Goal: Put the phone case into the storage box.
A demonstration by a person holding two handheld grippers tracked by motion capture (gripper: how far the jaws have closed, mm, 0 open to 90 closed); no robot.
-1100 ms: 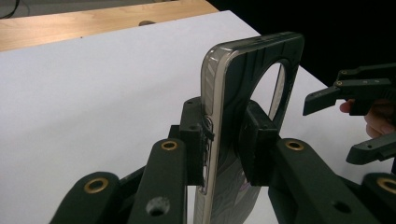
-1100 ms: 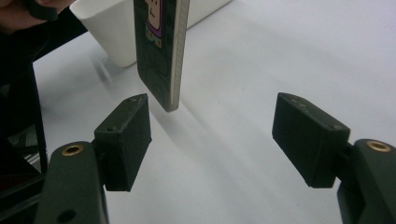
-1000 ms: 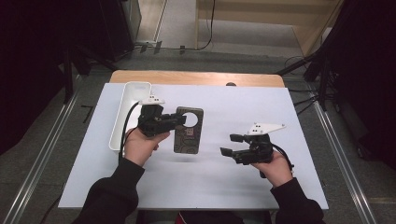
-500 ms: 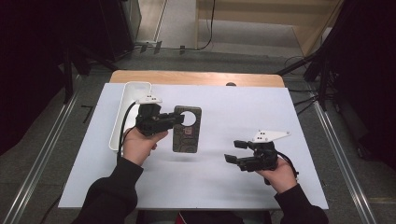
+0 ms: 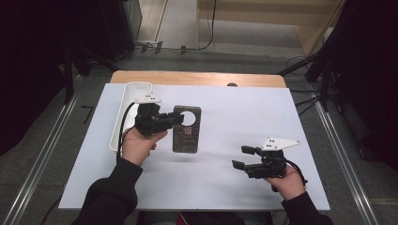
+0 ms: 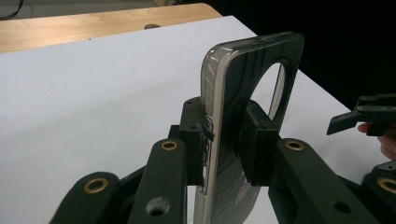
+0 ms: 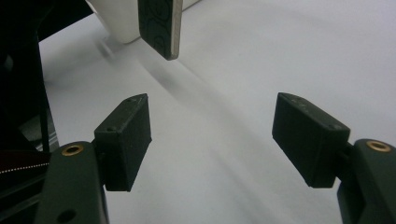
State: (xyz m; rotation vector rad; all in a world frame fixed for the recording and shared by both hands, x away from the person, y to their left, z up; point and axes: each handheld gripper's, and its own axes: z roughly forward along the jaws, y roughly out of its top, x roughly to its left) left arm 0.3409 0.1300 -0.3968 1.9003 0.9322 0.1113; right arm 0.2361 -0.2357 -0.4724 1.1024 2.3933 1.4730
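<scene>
A dark patterned phone case [image 5: 187,136] with a round camera hole hangs just above the white table sheet [image 5: 234,112], left of centre. My left gripper [image 5: 174,119] is shut on its long left edge; in the left gripper view the two pads [image 6: 256,140] press on both faces of the phone case [image 6: 243,88], which stands on edge. Near the front right, my right gripper [image 5: 240,157] is open and points left with nothing between its jaws. The right gripper [image 7: 212,135] sits low over bare sheet, with a corner of the phone case [image 7: 161,23] farther off.
A long white tray [image 5: 123,110] lies along the sheet's left edge, just behind my left hand. Bare wood of the table [image 5: 197,78] shows at the far side. Dark stands and cables surround the table on the floor.
My right hand has drawn back toward the front edge and a little to the right, sinking slightly. The left hand and the phone case have stayed put.
</scene>
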